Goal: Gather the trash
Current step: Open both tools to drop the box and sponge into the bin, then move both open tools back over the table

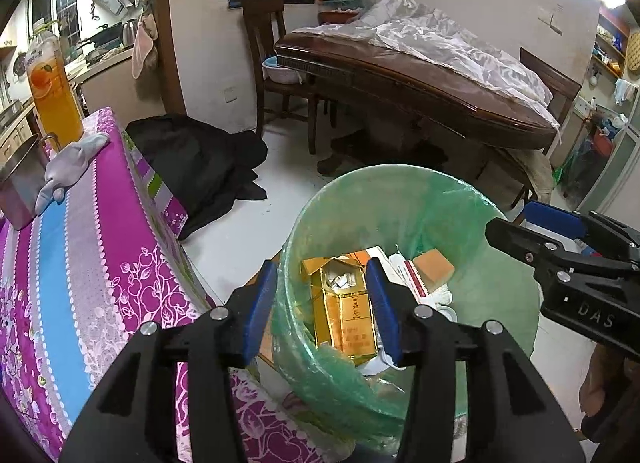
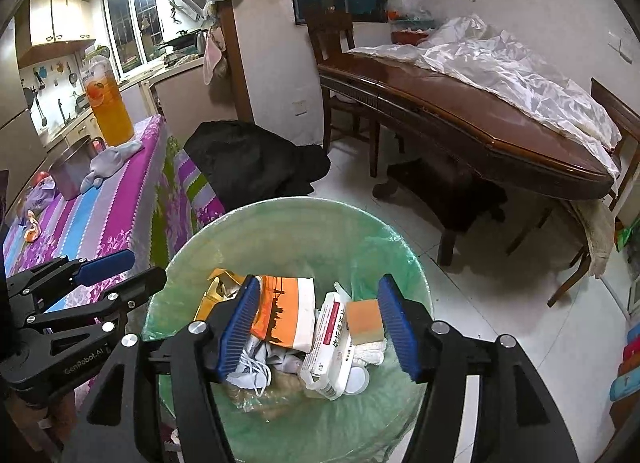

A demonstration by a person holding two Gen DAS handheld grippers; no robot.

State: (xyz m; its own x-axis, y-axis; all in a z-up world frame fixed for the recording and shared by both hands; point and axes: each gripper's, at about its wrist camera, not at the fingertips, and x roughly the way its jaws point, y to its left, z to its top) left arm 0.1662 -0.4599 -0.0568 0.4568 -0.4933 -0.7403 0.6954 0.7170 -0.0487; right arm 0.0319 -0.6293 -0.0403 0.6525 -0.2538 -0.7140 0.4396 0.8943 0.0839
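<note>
Two black claws with blue pads hover over a green-lined trash bin (image 2: pixel 288 223) at lower centre of both views. The left claw (image 1: pixel 322 309) and right claw (image 2: pixel 320 327) both gape, holding nothing. Trash already lies inside: a gold carton (image 1: pixel 344 311), an orange sponge (image 2: pixel 364 319). More clutter sits on the purple-clothed counter (image 1: pixel 80 263) at left. Risk: a claw lowered further could snag the thin liner, tearing it.
</note>
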